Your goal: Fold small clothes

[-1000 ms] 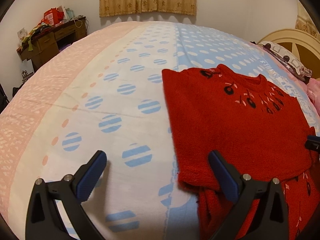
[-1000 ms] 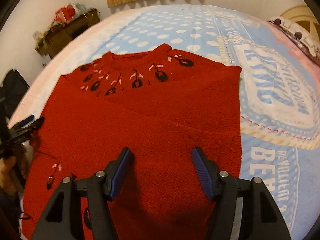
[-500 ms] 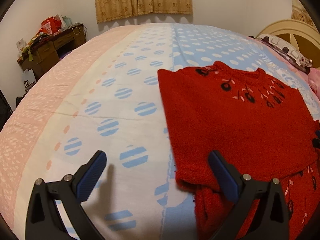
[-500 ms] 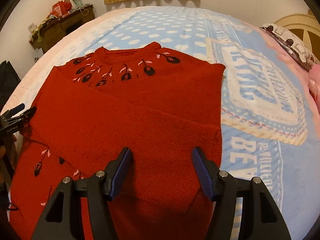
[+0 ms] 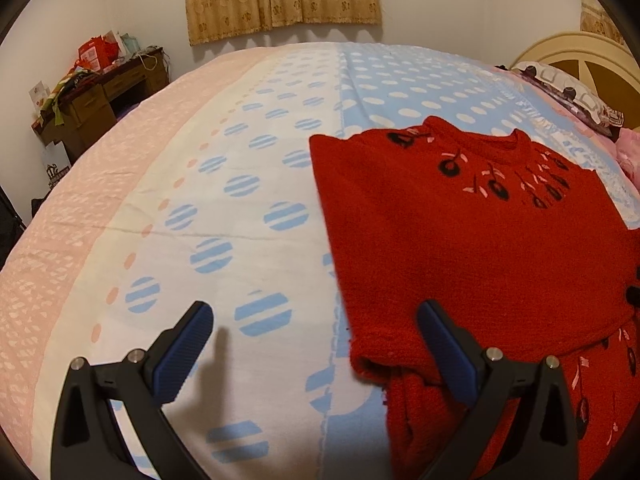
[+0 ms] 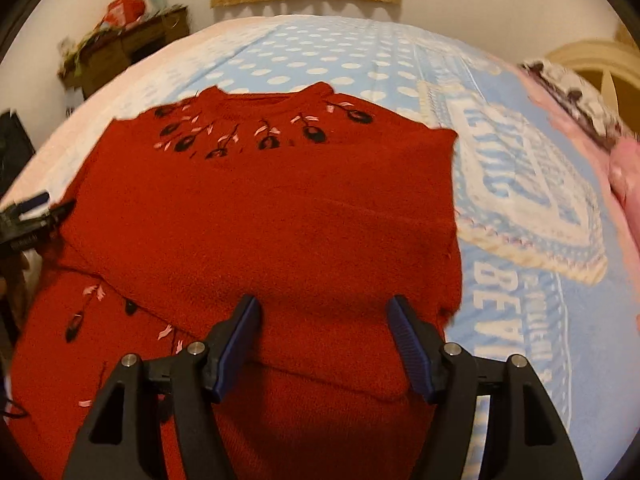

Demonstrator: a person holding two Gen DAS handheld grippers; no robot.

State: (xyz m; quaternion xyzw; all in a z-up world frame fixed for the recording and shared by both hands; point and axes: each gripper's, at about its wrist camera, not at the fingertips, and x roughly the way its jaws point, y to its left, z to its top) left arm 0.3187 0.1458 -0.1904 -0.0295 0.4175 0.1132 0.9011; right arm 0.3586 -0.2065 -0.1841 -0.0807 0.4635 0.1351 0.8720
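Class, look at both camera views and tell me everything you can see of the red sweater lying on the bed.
The red sweater is a fuzzy-looking knit with a round neckline, ringed by dark, cherry-like motifs with pink leaf shapes; similar motifs show lower down. It lies flat on the bedspread, neckline toward the far wall. Both sides look folded inward, with a sleeve laid across the body, its cuff opening showing. Neither hand-held gripper appears to clamp it.
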